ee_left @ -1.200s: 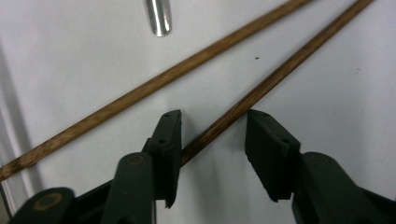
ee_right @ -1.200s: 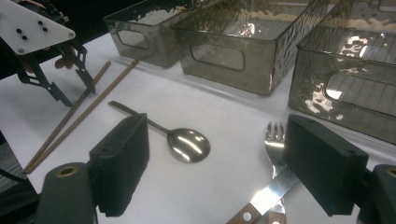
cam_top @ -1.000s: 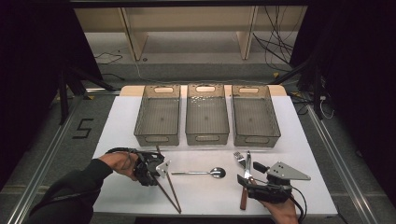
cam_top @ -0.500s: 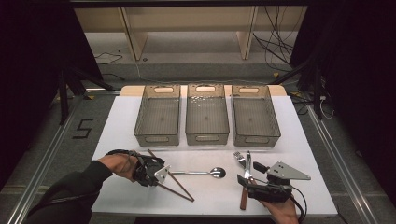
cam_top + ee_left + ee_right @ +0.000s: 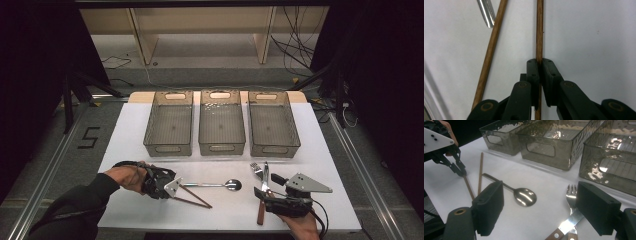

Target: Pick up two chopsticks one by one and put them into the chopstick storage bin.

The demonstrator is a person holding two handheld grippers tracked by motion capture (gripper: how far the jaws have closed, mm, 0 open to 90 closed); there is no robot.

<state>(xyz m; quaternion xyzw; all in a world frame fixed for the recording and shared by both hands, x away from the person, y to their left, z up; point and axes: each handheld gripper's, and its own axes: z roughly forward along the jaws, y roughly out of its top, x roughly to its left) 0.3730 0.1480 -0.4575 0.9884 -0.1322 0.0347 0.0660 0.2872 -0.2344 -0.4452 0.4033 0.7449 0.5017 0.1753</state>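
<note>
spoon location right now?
High view: the spoon lies flat near the table's front edge, between the chopsticks at the left gripper and the fork, in front of the middle bin.

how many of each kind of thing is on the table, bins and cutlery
bins: 3, left bin, middle bin, right bin
chopsticks: 2, one in the left gripper, one loose
spoon: 1
fork: 1
knife: 1
total: 8
</note>
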